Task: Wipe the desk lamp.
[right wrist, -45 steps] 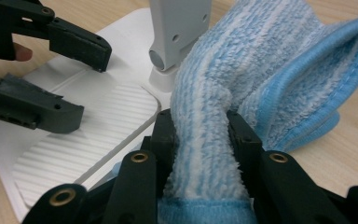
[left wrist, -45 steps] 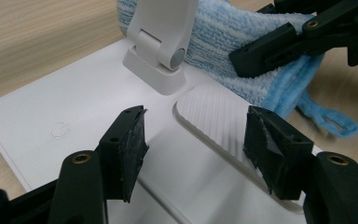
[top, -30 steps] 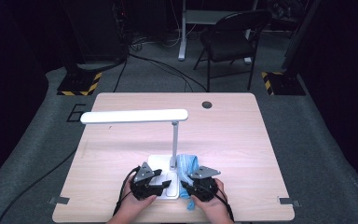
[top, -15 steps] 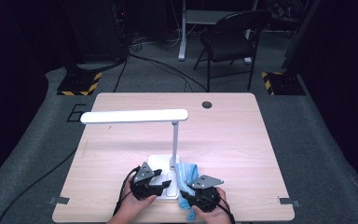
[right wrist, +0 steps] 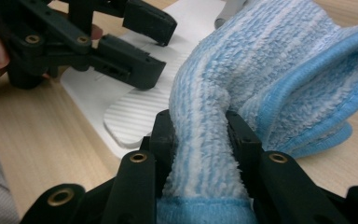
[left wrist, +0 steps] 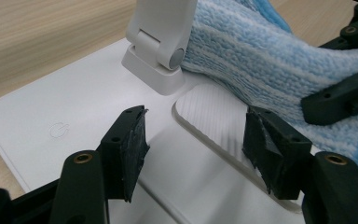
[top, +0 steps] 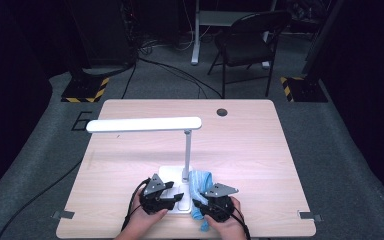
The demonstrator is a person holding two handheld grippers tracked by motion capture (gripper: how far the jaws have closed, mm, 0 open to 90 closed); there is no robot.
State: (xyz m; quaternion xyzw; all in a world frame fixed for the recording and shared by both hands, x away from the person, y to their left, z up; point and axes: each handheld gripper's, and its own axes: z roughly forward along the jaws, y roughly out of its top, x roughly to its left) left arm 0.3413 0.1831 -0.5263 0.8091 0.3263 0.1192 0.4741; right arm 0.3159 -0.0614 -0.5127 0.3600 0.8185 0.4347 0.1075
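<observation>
A desk lamp (top: 185, 150) stands on the tabletop (top: 250, 145) near its front edge, its base (top: 172, 176) flat on the surface. A cloth (top: 198, 184) lies just right of the stem, touching the base. The left hand-held gripper (top: 172, 196) sits over the base's front; the right hand-held gripper (top: 206, 206) is beside it, on the cloth's near end.

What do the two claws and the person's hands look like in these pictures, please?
Both the left claw and the right claw are black, each topped by a grey three-cornered plate and trailing a black cable. Their jaws are angular black bars with brass-coloured screw eyelets and dark rubbery pads. The hands are bare, with no gloves.
</observation>
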